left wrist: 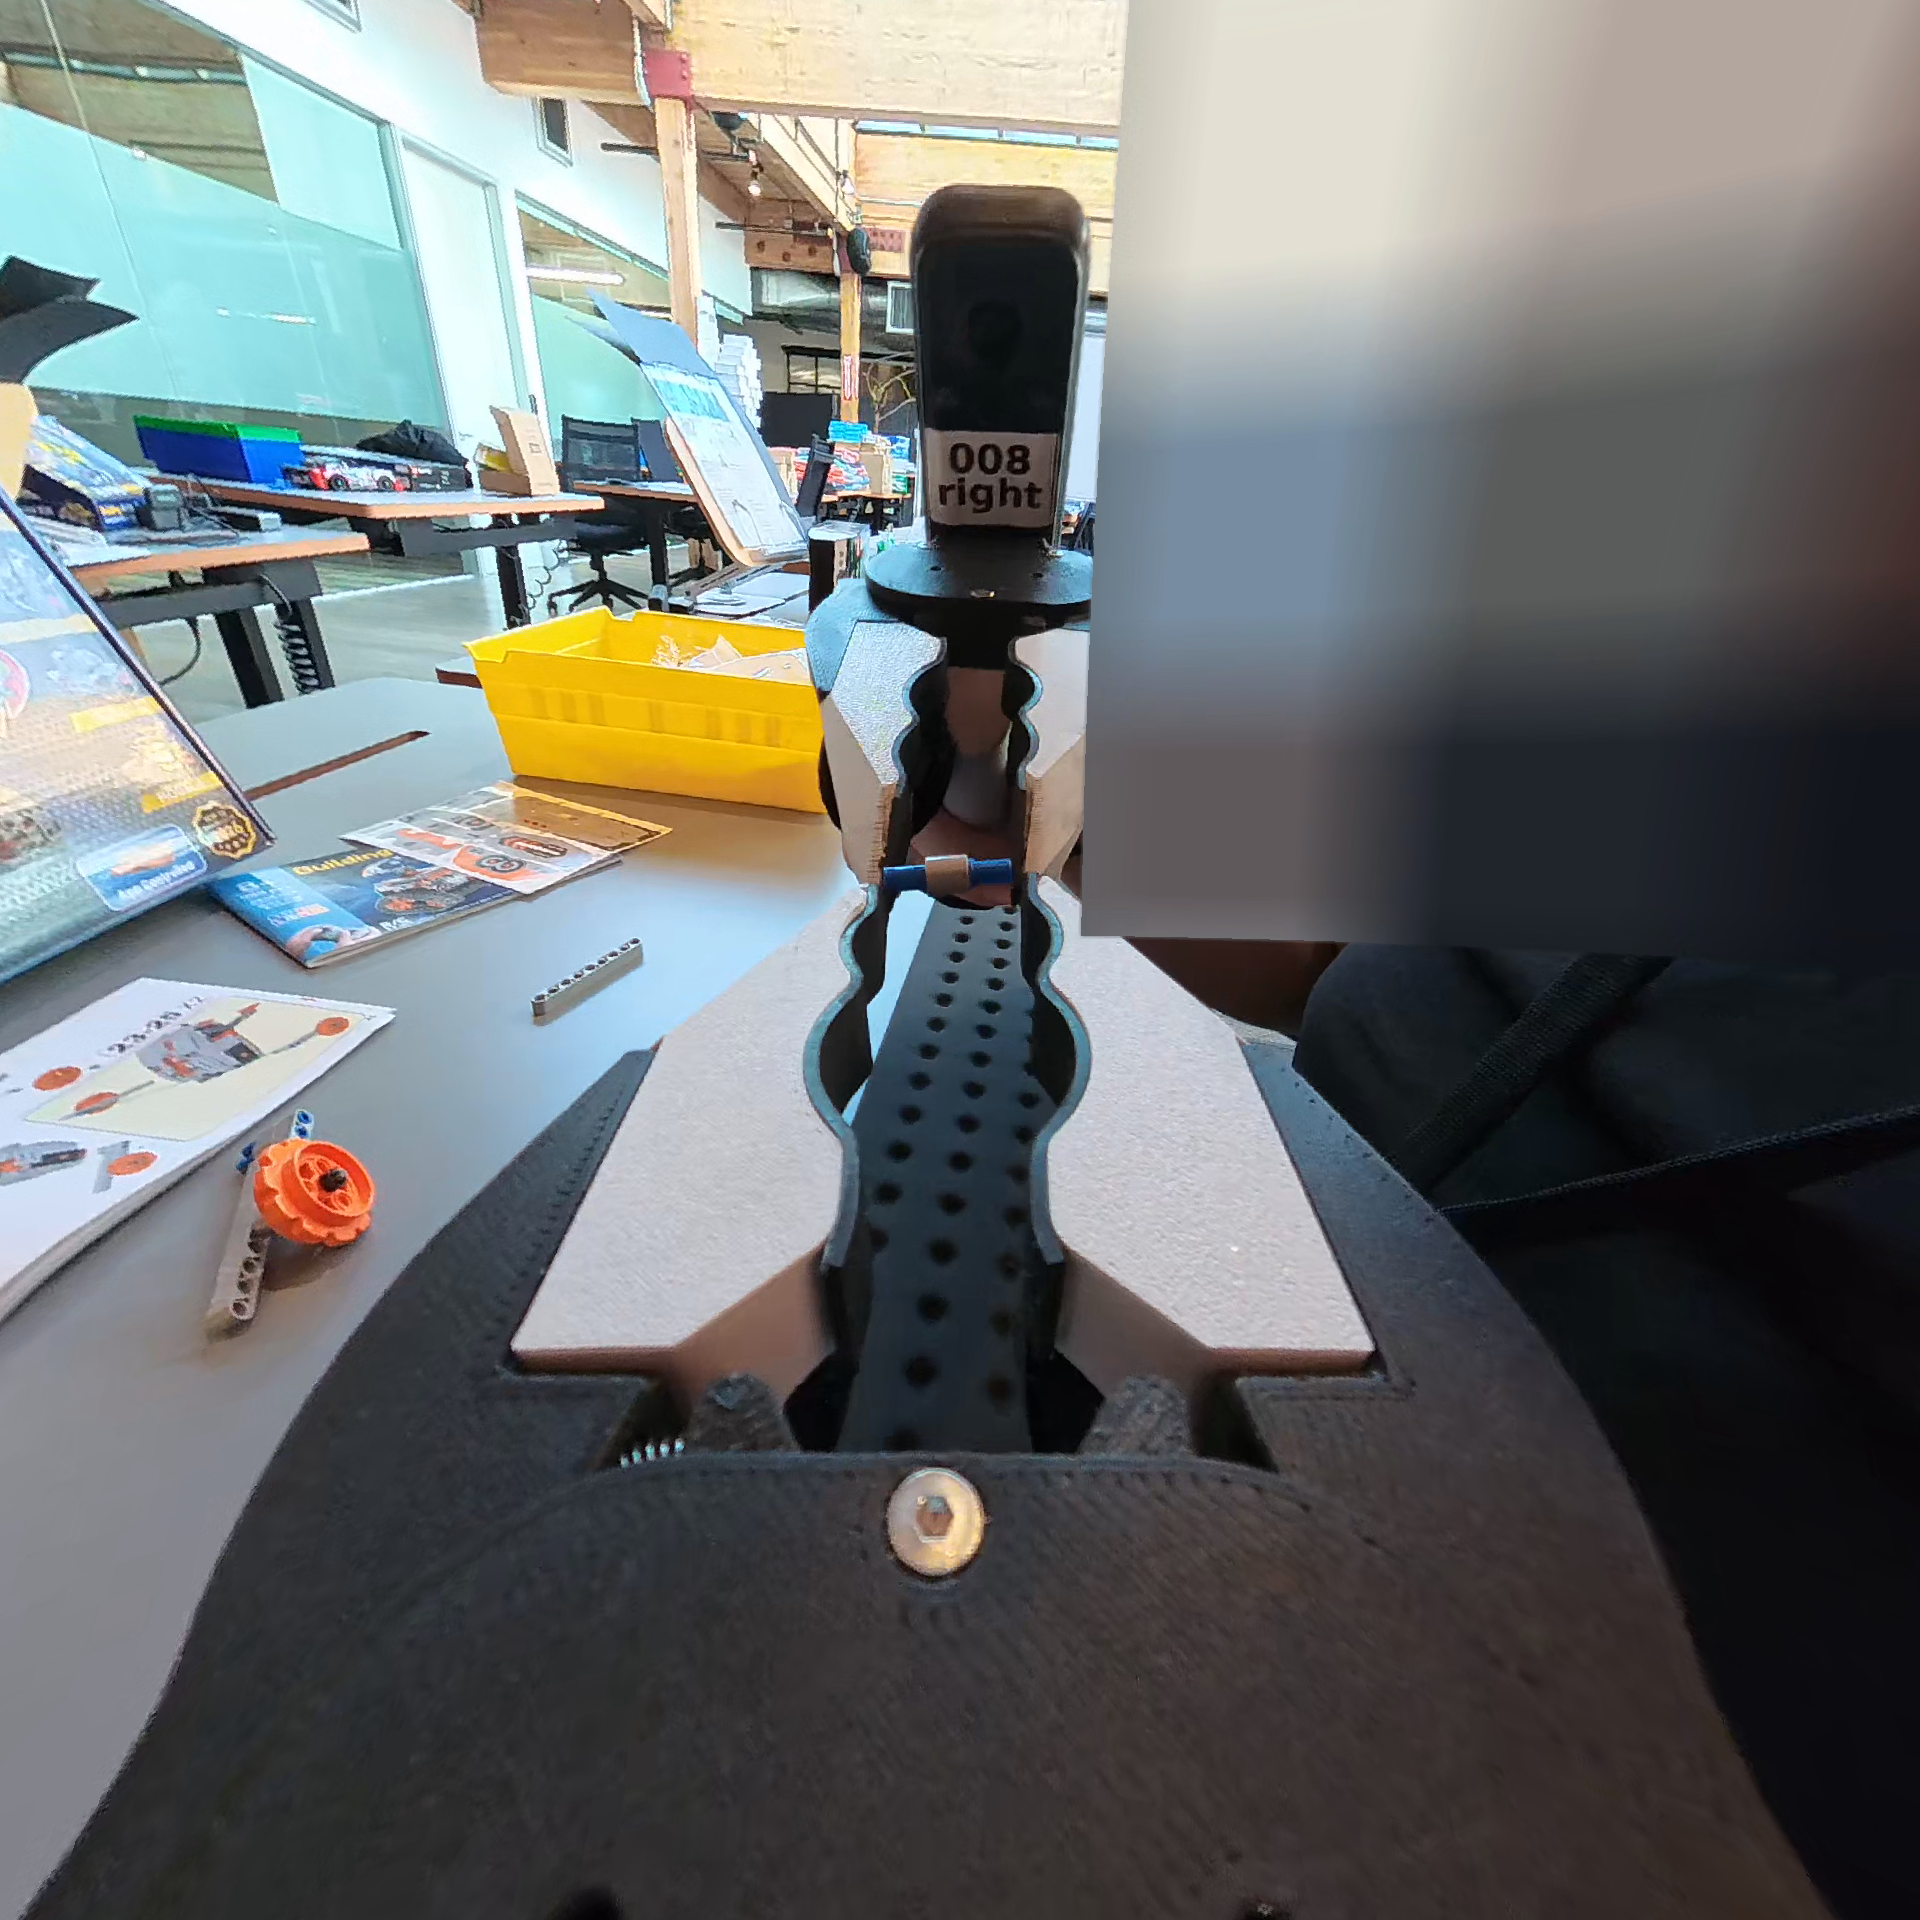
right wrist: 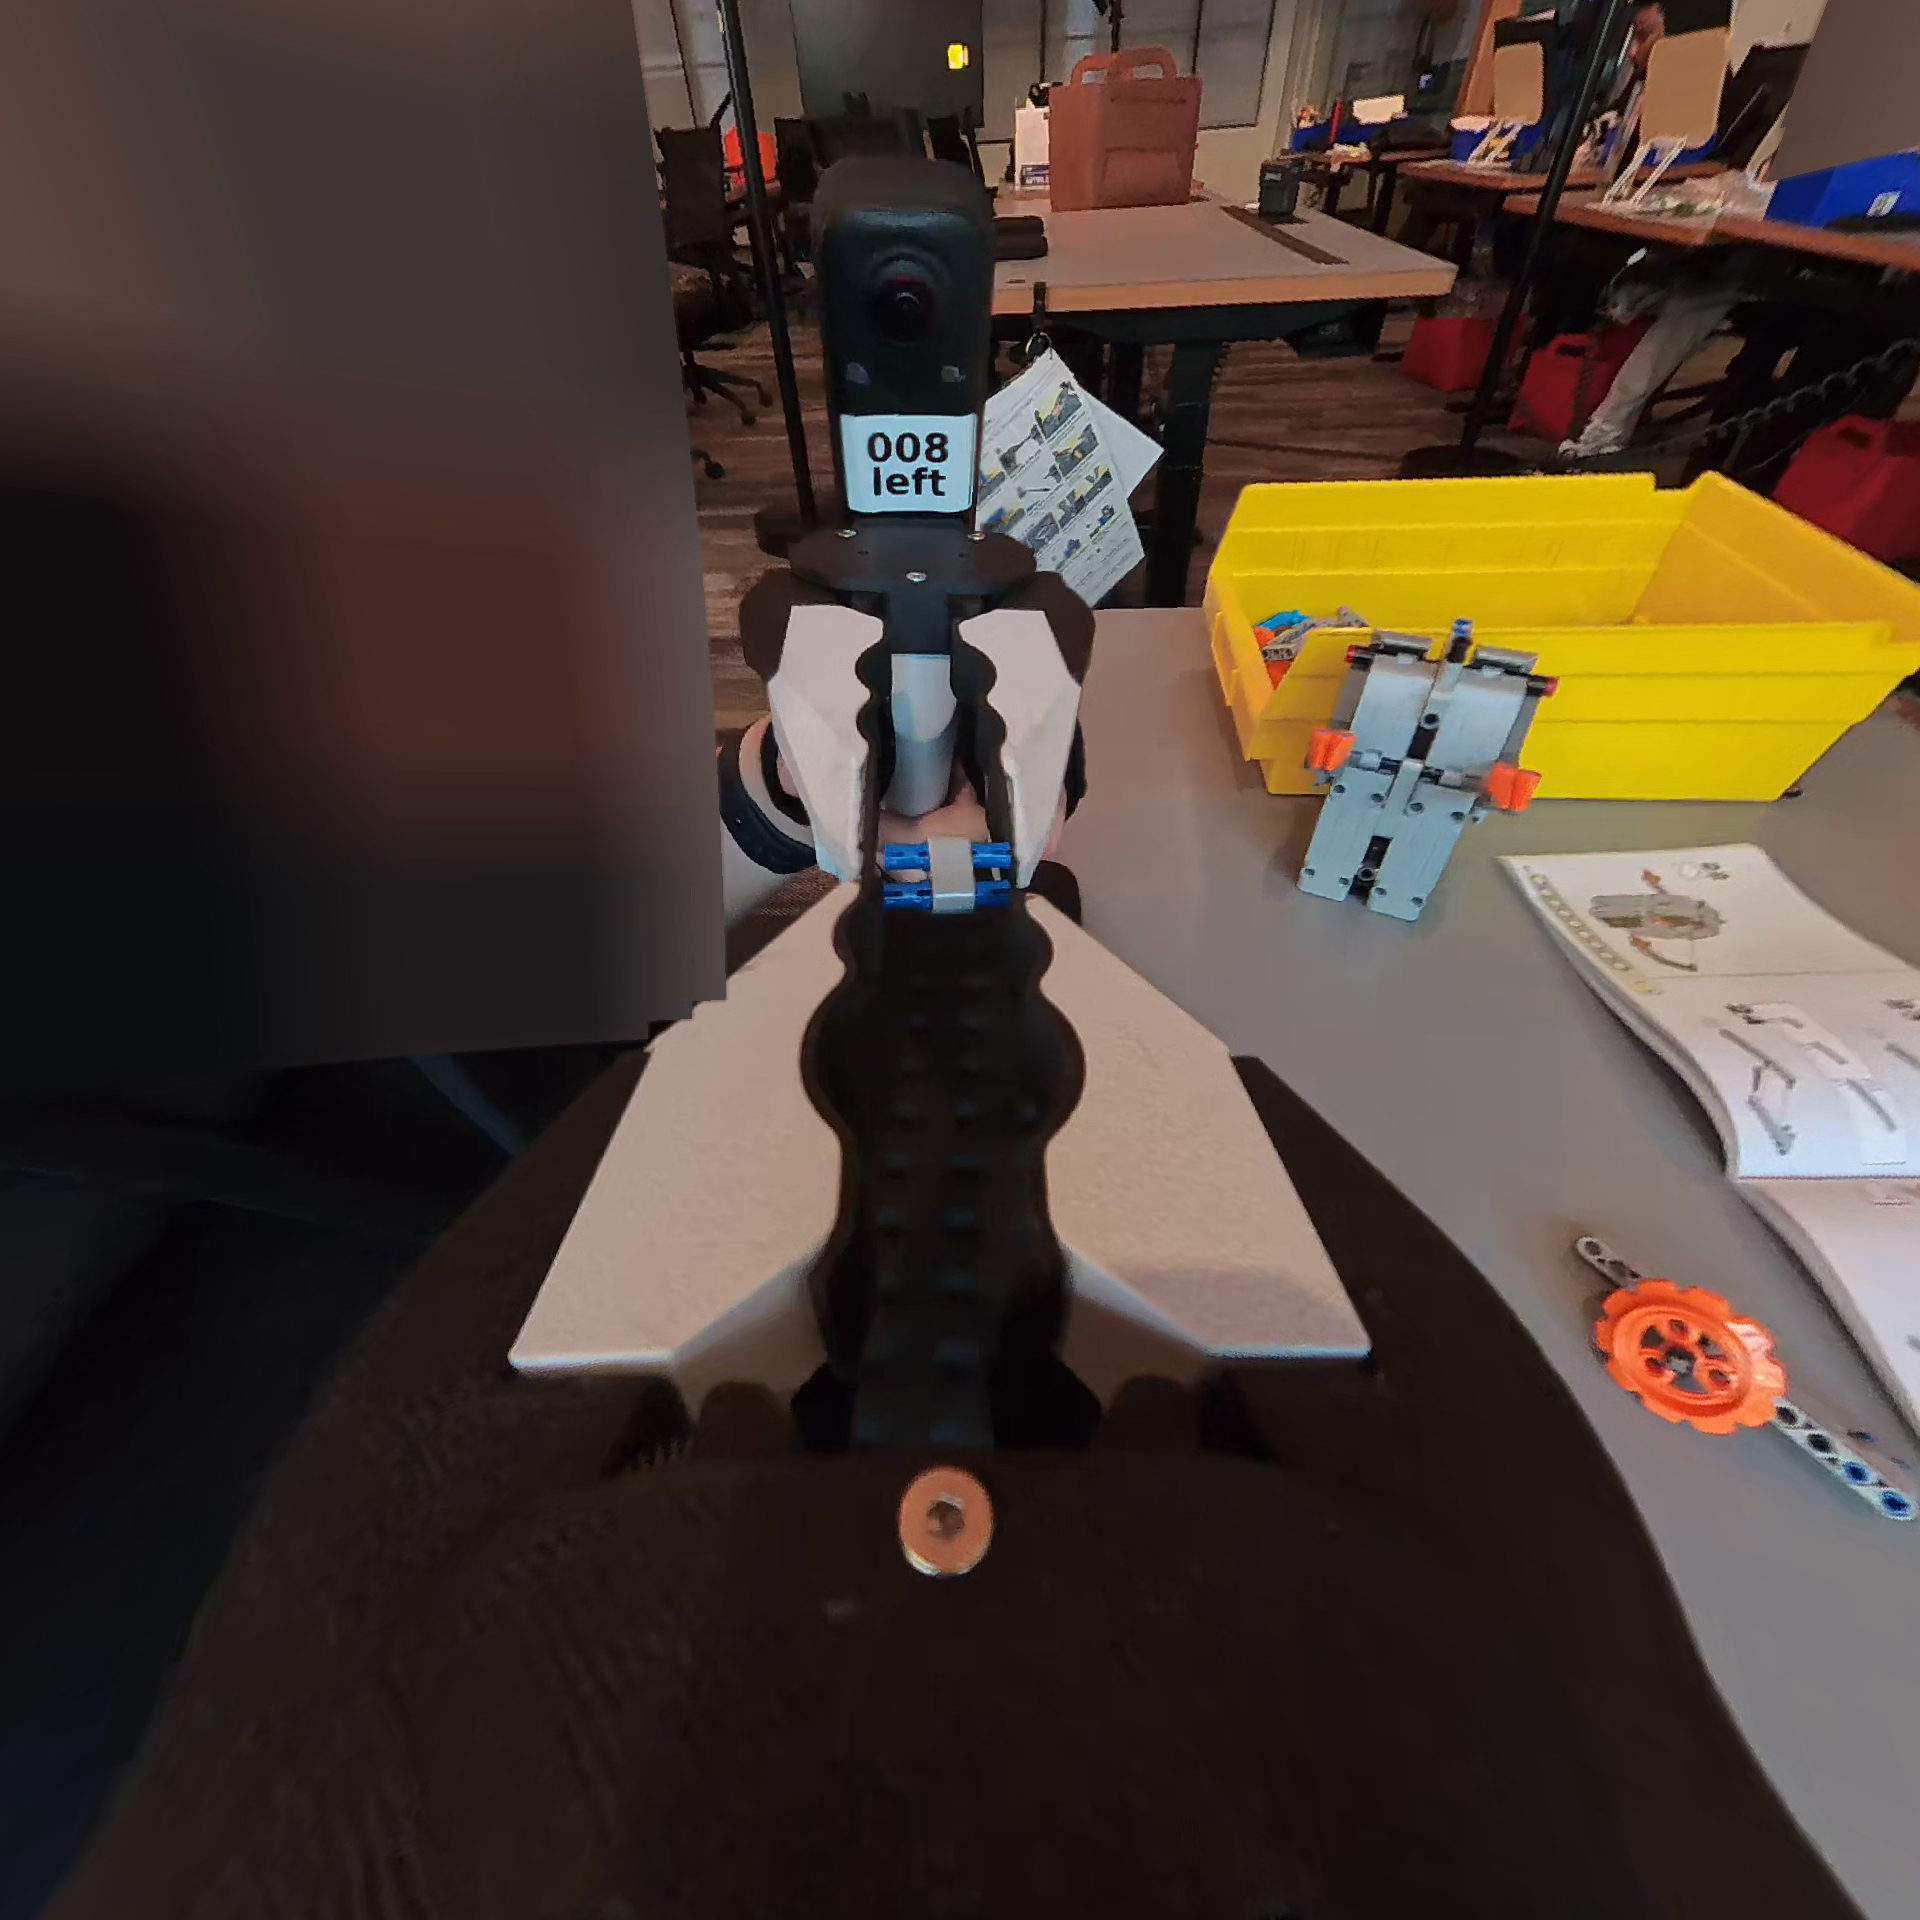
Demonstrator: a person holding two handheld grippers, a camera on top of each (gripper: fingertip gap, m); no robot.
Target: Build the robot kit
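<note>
We hold the two grippers tip to tip above the grey table [right wrist: 1299, 997], each camera looking straight at the other tool. Between them sits a small building-toy piece [right wrist: 947, 876]: a light grey connector with blue pins sticking out of both sides, held in the air off the table.

In the left wrist view, our left gripper [left wrist: 948, 896] has its fingers drawn in narrow, the tips reaching the piece's blue pin ends; we cannot tell for sure which tool bears the piece's weight. The right gripper [left wrist: 951, 847] faces us, its fingers also nearly closed at the same piece.

In the right wrist view, the right gripper [right wrist: 940, 914] is closed to a slim gap at the piece, and the left gripper [right wrist: 940, 847] meets it from the far side, a hand visible behind its handle.

On the table, a yellow plastic bin [right wrist: 1621, 644] holds loose parts. Just in front of it stands a grey brick assembly [right wrist: 1413, 769] with orange knobs. An open instruction booklet [right wrist: 1766, 1029] lies nearby, and beside it an orange toothed wheel [right wrist: 1688, 1356] sits pinned on a grey holed beam [right wrist: 1839, 1465]. In the left wrist view a separate grey beam [left wrist: 587, 977] lies alone, with sticker sheets [left wrist: 499, 836] and a printed box [left wrist: 94, 769] beyond it.
</note>
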